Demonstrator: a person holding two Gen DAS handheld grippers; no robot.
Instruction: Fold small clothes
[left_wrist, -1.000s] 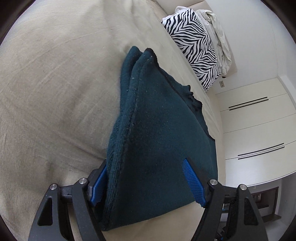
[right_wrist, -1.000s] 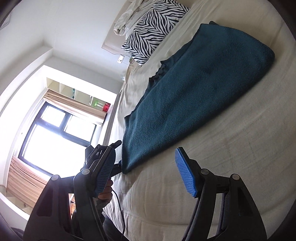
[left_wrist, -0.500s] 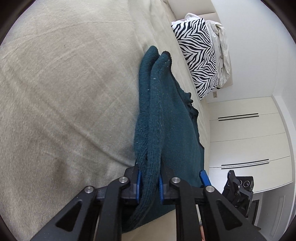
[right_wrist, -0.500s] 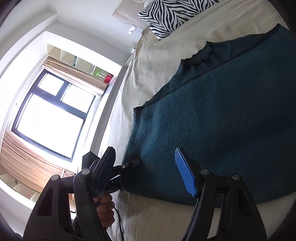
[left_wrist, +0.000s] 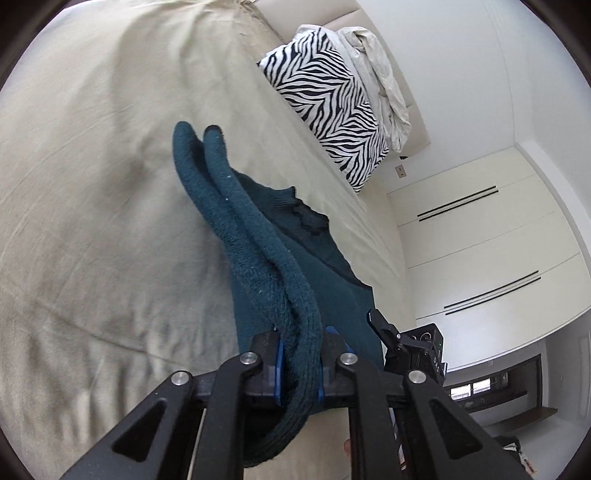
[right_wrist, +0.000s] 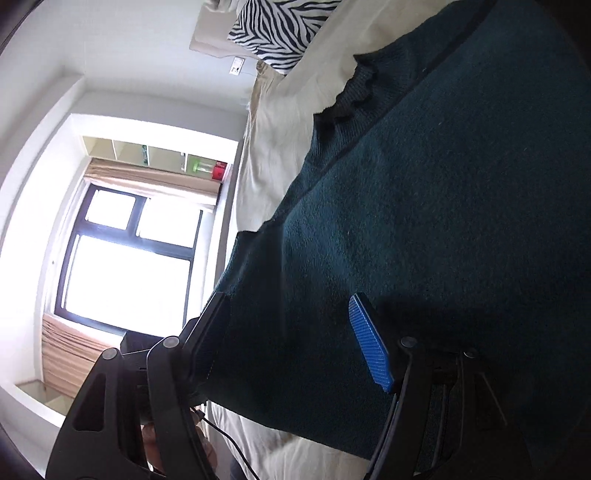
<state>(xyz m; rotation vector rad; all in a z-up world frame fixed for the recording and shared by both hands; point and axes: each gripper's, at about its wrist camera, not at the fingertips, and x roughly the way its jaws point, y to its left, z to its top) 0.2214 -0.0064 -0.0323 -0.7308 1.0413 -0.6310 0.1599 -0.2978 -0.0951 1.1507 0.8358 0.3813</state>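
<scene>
A dark teal knit garment (left_wrist: 258, 251) lies folded on a beige bed (left_wrist: 92, 184). My left gripper (left_wrist: 299, 365) is shut on the garment's thick folded edge, which runs away from the jaws and is lifted slightly off the sheet. In the right wrist view the same garment (right_wrist: 424, 206) fills most of the frame. My right gripper (right_wrist: 291, 336) is open, its jaws straddling the near corner of the garment, with the cloth lying between them. The right gripper also shows in the left wrist view (left_wrist: 410, 347), close beside the garment's near edge.
A zebra-print pillow (left_wrist: 328, 96) and a crumpled white sheet (left_wrist: 384, 77) lie at the head of the bed. White wardrobe doors (left_wrist: 480, 236) stand past the bed. A bright window (right_wrist: 125, 254) with tan curtains is at the bed's other side.
My left gripper closed on the garment's folded edge and raised it. My right gripper moved in from the bed's edge until its open jaws straddle the garment's near corner.
</scene>
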